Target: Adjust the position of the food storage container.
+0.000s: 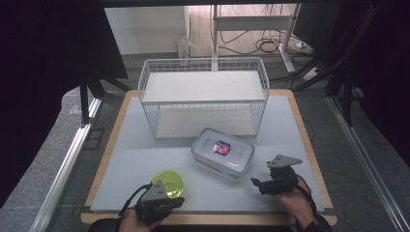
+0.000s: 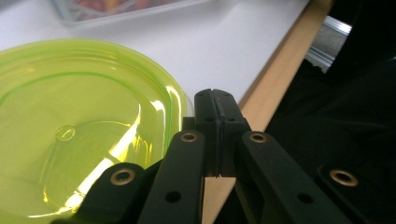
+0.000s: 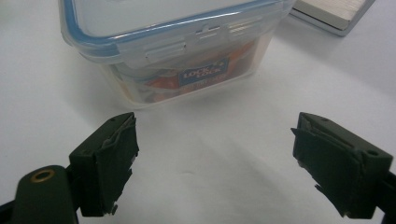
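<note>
One green bowl (image 1: 168, 183) beside clenched left gripper (image 1: 178, 201); one lidded container (image 1: 223, 152) before released right gripper (image 1: 255, 183).

Bright table, dark surroundings; close views soft, perhaps slightly blurred.

Right gripper (image 3: 215, 158): jaws apart, bare mat betw. them; lidded container (image 3: 173, 46) blocks straight ahead. Left gripper (image 2: 217, 135): jaws together, green bowl (image 2: 70, 126) just beside, table edge opp. side.

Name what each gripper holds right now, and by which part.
Nothing is held. The left gripper is shut with nothing between its jaws, beside the green bowl. The right gripper is open, short of the lidded container.
</note>
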